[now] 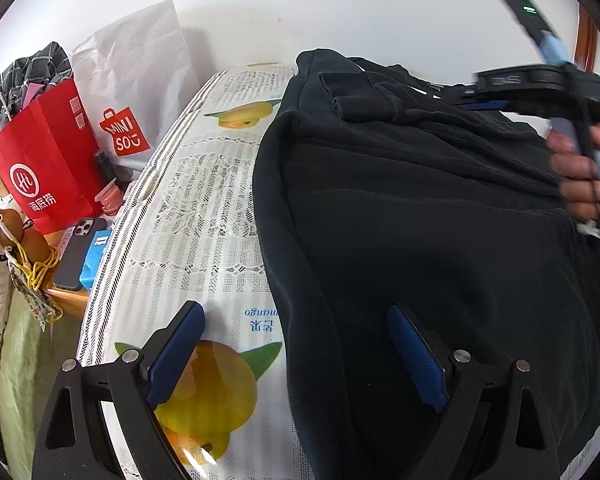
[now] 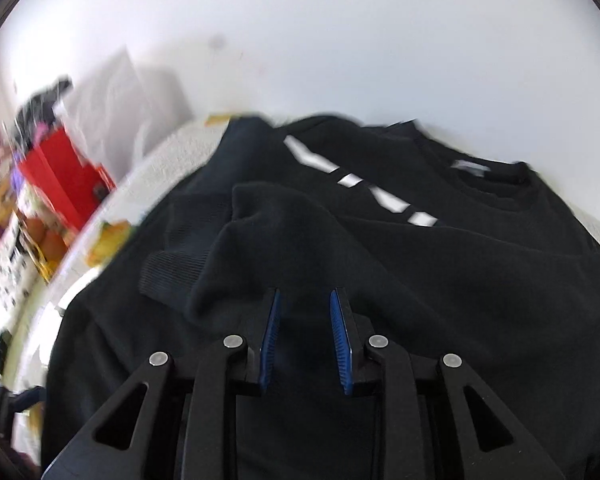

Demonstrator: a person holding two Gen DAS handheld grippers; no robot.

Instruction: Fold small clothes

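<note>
A black sweatshirt (image 1: pixel 420 220) lies spread on a table covered with a mango-print cloth (image 1: pixel 204 200). Its chest shows white stripes (image 2: pixel 364 184), and a collar with a label (image 2: pixel 470 168) lies at the far right. One sleeve is folded across the body, ending in a ribbed cuff (image 2: pixel 168 276). My left gripper (image 1: pixel 294 310) is open wide and straddles the garment's left edge, one finger over the cloth and the other over the fabric. My right gripper (image 2: pixel 307 293) stands over the folded sleeve, jaws a little apart, pads pressing on nothing. A person's hand (image 1: pixel 576 176) holds its handle.
Beyond the table's left edge stand a red paper bag (image 1: pixel 48 168) and a white shopping bag (image 1: pixel 132 92). A phone (image 1: pixel 76 252) and a blue box (image 1: pixel 94 260) lie on a wooden surface there. A white wall (image 1: pixel 340 8) rises behind the table.
</note>
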